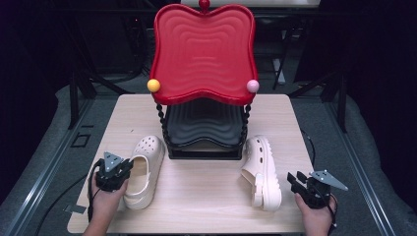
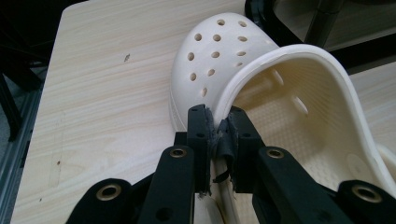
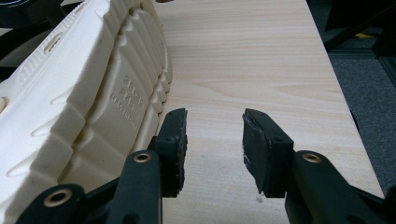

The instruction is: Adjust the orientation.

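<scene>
Your left gripper [image 2: 218, 126] pinches the rim of the upright cream clog [image 1: 143, 169] at the table's [image 1: 206, 196] eight o'clock. Your right gripper [image 3: 214, 140], jaws spread, sits beside the tipped clog [image 1: 262, 172] at four o'clock.

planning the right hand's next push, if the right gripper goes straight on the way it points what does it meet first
Probably nothing: bare pale wooden tabletop lies ahead between the open right gripper jaws. The cream clog on its side sits just beside the line; depth is unclear.
</scene>
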The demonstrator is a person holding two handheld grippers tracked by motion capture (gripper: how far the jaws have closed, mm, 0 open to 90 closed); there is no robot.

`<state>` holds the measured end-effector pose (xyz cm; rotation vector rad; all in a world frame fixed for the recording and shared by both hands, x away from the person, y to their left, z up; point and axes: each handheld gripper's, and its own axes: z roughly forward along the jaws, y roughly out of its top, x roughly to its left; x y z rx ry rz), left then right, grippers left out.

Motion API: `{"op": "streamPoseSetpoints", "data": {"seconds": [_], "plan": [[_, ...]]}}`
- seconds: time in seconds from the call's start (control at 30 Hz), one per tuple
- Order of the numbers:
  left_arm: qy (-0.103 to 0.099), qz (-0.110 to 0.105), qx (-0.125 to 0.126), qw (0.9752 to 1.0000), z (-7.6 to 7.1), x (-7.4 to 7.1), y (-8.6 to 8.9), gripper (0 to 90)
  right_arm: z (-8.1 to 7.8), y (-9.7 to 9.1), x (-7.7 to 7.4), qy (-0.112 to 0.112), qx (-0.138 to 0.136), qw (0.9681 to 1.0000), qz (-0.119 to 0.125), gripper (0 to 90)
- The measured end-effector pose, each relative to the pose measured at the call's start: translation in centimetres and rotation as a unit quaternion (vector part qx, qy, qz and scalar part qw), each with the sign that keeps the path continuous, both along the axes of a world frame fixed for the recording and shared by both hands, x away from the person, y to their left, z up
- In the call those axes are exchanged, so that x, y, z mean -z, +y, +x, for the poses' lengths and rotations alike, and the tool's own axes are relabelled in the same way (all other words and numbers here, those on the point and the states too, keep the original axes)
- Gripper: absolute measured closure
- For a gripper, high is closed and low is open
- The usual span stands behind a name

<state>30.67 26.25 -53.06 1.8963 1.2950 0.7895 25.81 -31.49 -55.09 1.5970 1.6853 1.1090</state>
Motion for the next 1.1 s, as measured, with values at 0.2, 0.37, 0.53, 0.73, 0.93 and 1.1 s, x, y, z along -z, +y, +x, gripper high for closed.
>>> {"op": "streamPoseSetpoints", "data": {"seconds": [0.2,0.37,0.53,0.73,0.93,1.1], "plan": [[0.003,-0.012,-0.002,0.9999,-1.4,-0.7,0.7,82.4,0.0,0.0,-0.1,-0.002,0.000,1.0000,0.001,59.8],[0.005,-0.026,-0.001,0.9996,-2.6,-1.0,1.2,82.3,-0.1,-0.1,-0.1,-0.003,0.003,1.0000,0.002,59.8],[0.009,-0.043,0.000,0.9990,-4.2,-1.6,1.6,82.5,-0.2,-0.2,-0.2,-0.003,0.005,1.0000,0.004,59.8],[0.015,-0.051,0.008,0.9986,-6.2,-1.7,1.4,82.7,-0.3,-0.2,-0.3,-0.006,0.005,1.0000,0.006,59.8],[0.015,-0.056,0.012,0.9982,-7.2,-2.0,0.4,83.0,-0.4,-0.2,-0.4,-0.010,0.006,0.9999,0.009,59.8],[0.018,-0.055,0.021,0.9981,-7.6,-1.9,-0.8,83.0,-0.5,-0.4,-0.5,-0.014,0.010,0.9998,0.011,59.6]]}}
